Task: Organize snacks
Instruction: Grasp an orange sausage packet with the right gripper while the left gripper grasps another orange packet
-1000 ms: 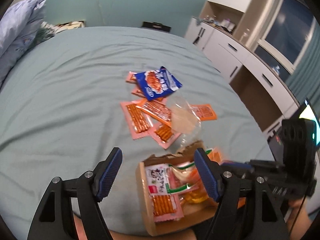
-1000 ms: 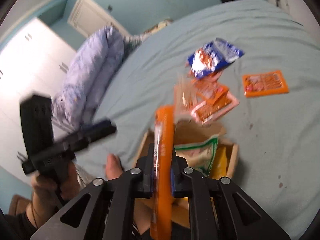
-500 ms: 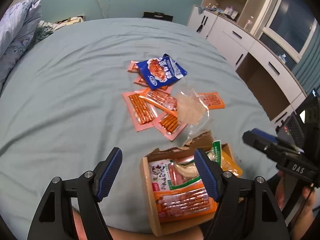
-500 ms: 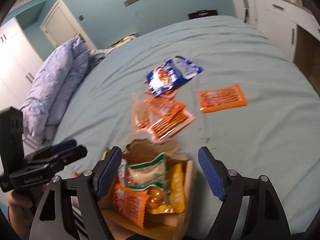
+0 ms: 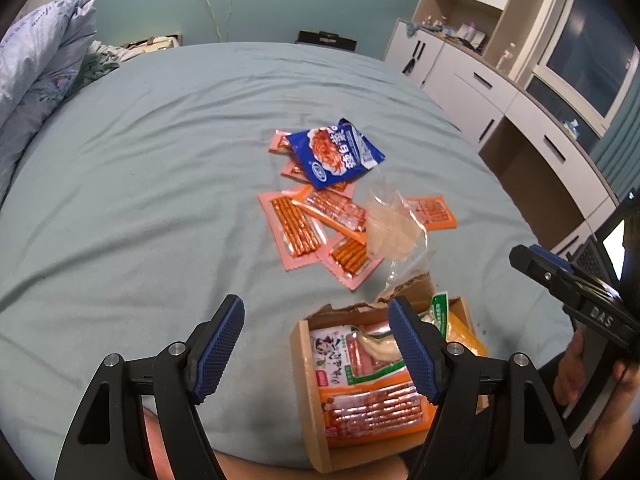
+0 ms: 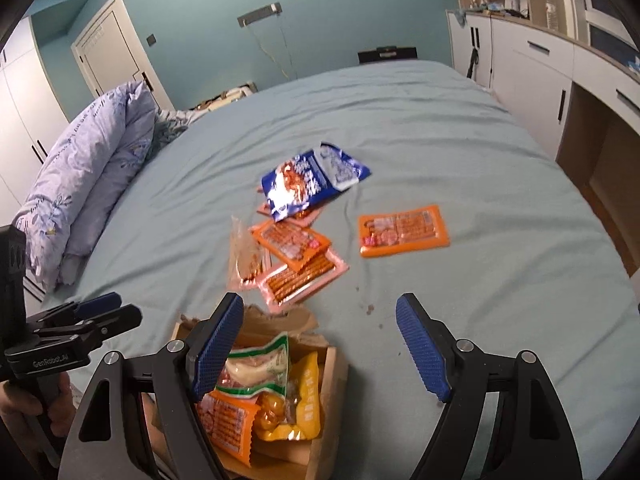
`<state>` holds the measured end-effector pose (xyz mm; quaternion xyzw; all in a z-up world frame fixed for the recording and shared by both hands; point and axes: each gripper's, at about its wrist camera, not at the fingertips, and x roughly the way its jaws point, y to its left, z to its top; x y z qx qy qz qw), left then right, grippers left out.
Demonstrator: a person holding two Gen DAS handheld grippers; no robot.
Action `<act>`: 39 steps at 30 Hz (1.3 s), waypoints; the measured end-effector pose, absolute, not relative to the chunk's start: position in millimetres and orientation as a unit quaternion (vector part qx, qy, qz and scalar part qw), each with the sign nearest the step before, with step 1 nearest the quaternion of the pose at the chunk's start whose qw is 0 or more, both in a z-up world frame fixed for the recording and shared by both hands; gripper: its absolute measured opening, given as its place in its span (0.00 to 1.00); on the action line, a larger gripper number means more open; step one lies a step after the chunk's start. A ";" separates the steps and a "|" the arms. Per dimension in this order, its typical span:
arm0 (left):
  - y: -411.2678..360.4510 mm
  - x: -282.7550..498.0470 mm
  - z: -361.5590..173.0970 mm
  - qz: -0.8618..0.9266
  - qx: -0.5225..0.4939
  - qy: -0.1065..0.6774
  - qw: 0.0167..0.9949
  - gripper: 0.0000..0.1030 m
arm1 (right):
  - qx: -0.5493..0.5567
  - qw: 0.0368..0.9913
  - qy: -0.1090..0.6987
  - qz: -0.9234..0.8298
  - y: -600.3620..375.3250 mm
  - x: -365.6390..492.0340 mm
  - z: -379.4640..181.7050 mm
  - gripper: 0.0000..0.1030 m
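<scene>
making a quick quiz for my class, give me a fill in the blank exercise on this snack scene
1. The cardboard box sits on the ____.
2. The colour of the snack bag lying on top of the loose packets is ____.
3. The orange packet lying apart from the pile is ____ the box.
4. Between the fingers of the right gripper there is ____.

Missing words: bed; blue; outside; nothing

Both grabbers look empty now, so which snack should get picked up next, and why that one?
Probably the right gripper should reach for the orange packet lying alone on the bed. Its jaws stand open and empty, the cardboard box already holds several snacks, and that packet is flat with nothing overlapping it.
</scene>
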<state>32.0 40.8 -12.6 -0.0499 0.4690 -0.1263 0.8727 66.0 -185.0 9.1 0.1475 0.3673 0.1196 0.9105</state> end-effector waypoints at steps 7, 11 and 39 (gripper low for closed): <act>44.1 70.1 -17.2 -0.104 -0.004 0.469 0.877 0.73 | 0.072 0.924 0.374 0.033 -197.9 91.4 12.6 0.76; 55.6 99.4 -25.9 -0.093 0.007 0.477 0.874 0.73 | 0.053 0.920 0.389 0.003 -209.7 113.8 4.5 0.76; 9.9 213.3 -143.7 -0.126 0.026 0.609 0.783 0.83 | 0.060 0.847 0.527 0.035 -175.8 310.2 -118.7 1.00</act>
